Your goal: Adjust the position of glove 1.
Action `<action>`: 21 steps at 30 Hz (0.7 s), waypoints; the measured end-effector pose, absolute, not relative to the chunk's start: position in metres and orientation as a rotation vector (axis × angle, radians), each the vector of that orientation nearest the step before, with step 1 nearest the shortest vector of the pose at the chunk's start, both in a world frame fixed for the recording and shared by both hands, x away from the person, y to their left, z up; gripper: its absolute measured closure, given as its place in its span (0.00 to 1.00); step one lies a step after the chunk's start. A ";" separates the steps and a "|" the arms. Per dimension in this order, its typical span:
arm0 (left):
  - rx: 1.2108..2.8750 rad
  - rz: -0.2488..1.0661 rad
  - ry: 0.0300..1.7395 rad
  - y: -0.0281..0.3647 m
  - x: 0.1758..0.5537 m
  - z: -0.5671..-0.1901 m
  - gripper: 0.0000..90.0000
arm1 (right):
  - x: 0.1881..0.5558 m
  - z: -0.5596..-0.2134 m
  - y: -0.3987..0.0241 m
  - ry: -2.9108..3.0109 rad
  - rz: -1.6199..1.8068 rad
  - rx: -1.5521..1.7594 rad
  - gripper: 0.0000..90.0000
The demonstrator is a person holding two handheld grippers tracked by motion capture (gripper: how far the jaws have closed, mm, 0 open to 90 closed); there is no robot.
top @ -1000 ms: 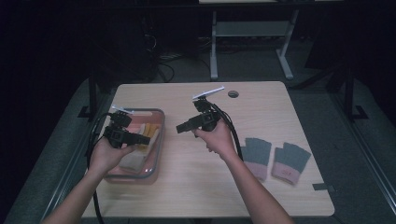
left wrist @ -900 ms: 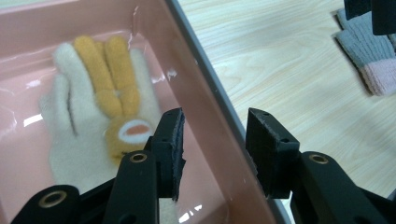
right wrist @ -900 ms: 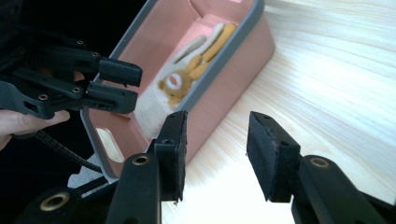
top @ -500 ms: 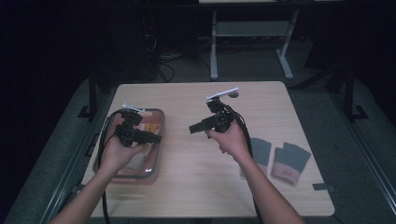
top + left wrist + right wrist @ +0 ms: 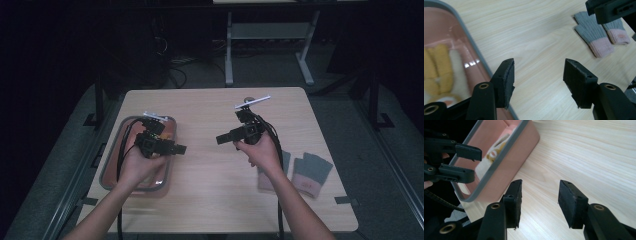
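Observation:
My left gripper [image 5: 178,149] hovers over the right edge of a pink tray with a grey rim [image 5: 107,169] and points right. Its jaws have just been opening, and it [image 5: 537,77] stands open with only bare wood between the pads. My right gripper [image 5: 221,139] is held over the table's middle, pointing left toward the tray [image 5: 506,173]. Its jaws have also just been opening; it [image 5: 540,200] is open and holds nothing. In the tray lies a yellow and white item [image 5: 439,65]. Two grey gloves with pink cuffs [image 5: 594,37] lie on the right.
The light wooden table [image 5: 210,200] has the gloves [image 5: 311,173] near its right front; my right forearm covers part of one. The left gripper [image 5: 461,150] shows beyond the tray in the right gripper view. Dark floor, cables and a white frame [image 5: 270,35] lie behind the table.
Both hands have moved to the right: the left gripper from over the tray's middle to its right edge, the right gripper further toward the table's middle. Both pairs of jaws stand wider.

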State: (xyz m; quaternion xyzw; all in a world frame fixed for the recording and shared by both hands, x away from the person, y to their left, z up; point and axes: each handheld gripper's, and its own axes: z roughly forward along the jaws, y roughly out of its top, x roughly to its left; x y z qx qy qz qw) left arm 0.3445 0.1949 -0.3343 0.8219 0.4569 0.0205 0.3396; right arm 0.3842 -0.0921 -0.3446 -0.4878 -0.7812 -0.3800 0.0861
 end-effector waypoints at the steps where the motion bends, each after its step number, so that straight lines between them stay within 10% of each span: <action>1: 2.144 0.055 1.187 0.192 0.344 -0.335 0.45 | 0.384 -0.344 -0.095 -2.334 -1.127 -1.451 0.58; 21: 2.128 0.027 1.094 0.152 0.336 -0.341 0.36 | 0.369 -0.356 -0.146 -2.347 -1.086 -1.561 0.53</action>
